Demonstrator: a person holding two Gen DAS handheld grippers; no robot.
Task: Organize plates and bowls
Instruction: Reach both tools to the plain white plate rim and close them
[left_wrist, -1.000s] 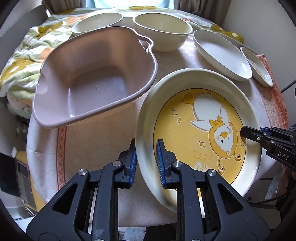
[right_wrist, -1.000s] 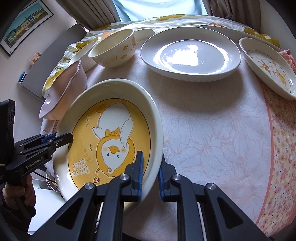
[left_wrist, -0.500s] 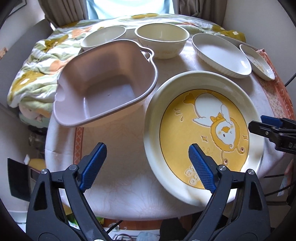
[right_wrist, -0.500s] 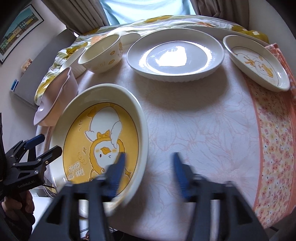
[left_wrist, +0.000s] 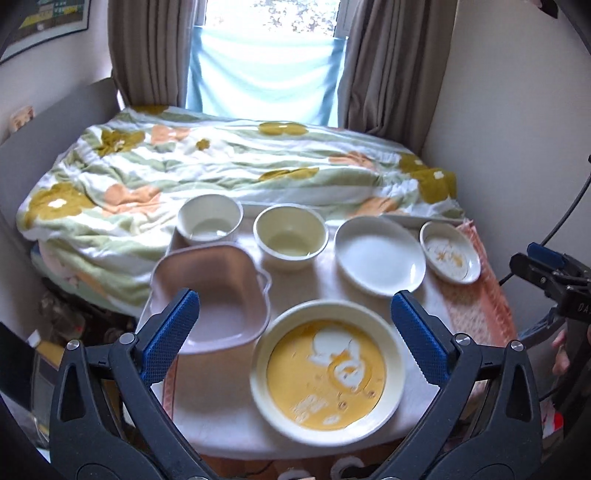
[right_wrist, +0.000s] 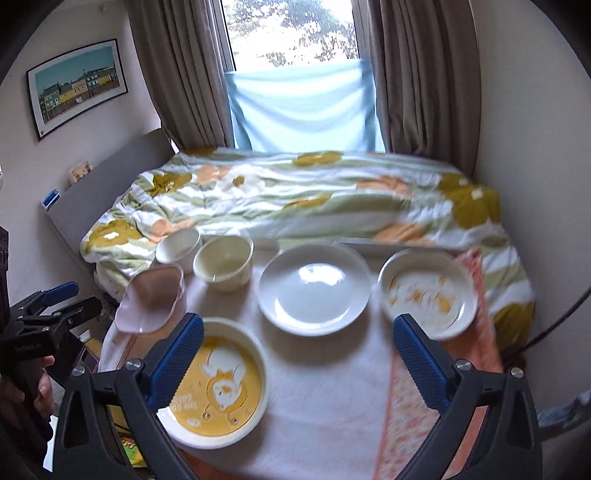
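While unheld, yellow plate (left_wrist: 327, 373) below fingers (left_wrist: 168, 334)

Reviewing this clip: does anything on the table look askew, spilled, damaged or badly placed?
Two things. The pink tub sits at the table's left edge and seems to overhang it, tilted in the right wrist view. The yellow duck plate lies close to the near edge. No spill or breakage shows; the other dishes sit flat.

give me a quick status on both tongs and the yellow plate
Left tongs and right tongs open, just opened, nothing between them. Round yellow cartoon plate flat on white-clothed table. Nothing in the way.
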